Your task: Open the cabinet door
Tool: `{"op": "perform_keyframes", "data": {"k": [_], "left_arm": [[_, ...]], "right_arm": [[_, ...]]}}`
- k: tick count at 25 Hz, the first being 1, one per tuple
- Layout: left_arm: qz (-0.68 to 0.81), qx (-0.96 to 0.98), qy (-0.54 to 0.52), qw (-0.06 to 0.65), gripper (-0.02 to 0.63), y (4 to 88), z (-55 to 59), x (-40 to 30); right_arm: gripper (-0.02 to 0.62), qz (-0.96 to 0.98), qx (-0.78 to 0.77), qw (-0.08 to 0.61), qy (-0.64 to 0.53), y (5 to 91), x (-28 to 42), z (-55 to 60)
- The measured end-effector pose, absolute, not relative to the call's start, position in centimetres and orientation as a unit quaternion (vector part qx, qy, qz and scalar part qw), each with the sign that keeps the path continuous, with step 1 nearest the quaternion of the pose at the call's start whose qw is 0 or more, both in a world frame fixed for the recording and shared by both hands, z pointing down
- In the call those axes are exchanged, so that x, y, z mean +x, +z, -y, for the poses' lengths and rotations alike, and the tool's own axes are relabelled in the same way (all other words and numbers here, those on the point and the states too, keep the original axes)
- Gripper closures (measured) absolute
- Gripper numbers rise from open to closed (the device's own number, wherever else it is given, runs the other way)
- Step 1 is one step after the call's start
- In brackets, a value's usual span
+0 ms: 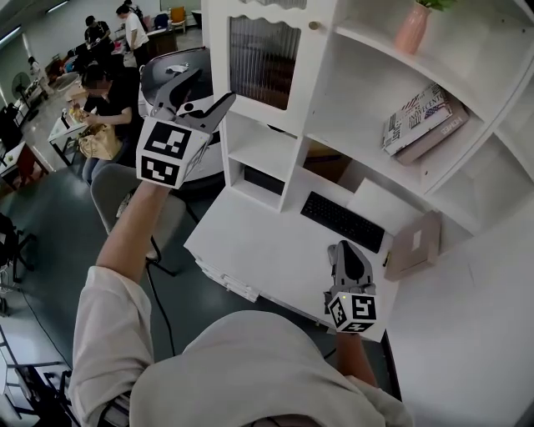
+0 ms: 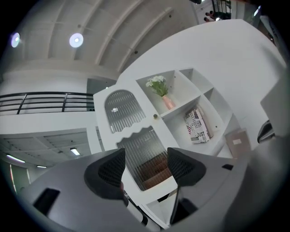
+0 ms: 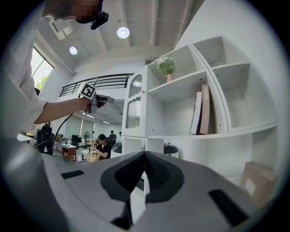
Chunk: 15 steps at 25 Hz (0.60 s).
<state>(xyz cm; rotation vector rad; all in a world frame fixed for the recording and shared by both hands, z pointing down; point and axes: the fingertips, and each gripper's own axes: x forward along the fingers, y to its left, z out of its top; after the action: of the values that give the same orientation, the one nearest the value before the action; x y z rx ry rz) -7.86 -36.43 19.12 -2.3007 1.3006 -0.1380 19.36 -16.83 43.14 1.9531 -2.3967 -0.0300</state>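
The left gripper (image 1: 205, 90) is held up at the far left, fingers wide apart and empty, near the cabinet door (image 1: 262, 60). The door is shut, with its knob (image 1: 314, 26) at its right edge. The right gripper (image 1: 343, 250) is low at the near right of the desk (image 1: 250, 242), fingers closed together on nothing.

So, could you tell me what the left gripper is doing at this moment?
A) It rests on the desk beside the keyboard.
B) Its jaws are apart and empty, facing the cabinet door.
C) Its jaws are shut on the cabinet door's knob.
B: in the left gripper view the left gripper has its jaws apart with nothing between them, the cabinet door and its knob showing beyond.
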Motion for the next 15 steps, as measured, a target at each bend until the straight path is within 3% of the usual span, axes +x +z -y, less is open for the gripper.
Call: {"op": "perform_keyframes", "data": {"k": [15], "left_arm": [[-0.427,-0.851,-0.072,0.298,0.324,14.1,40.8,-1.0]], "right_arm": [[0.592,0.745,0.666,0.020,-0.002,43.5,22.5,15.3]]}}
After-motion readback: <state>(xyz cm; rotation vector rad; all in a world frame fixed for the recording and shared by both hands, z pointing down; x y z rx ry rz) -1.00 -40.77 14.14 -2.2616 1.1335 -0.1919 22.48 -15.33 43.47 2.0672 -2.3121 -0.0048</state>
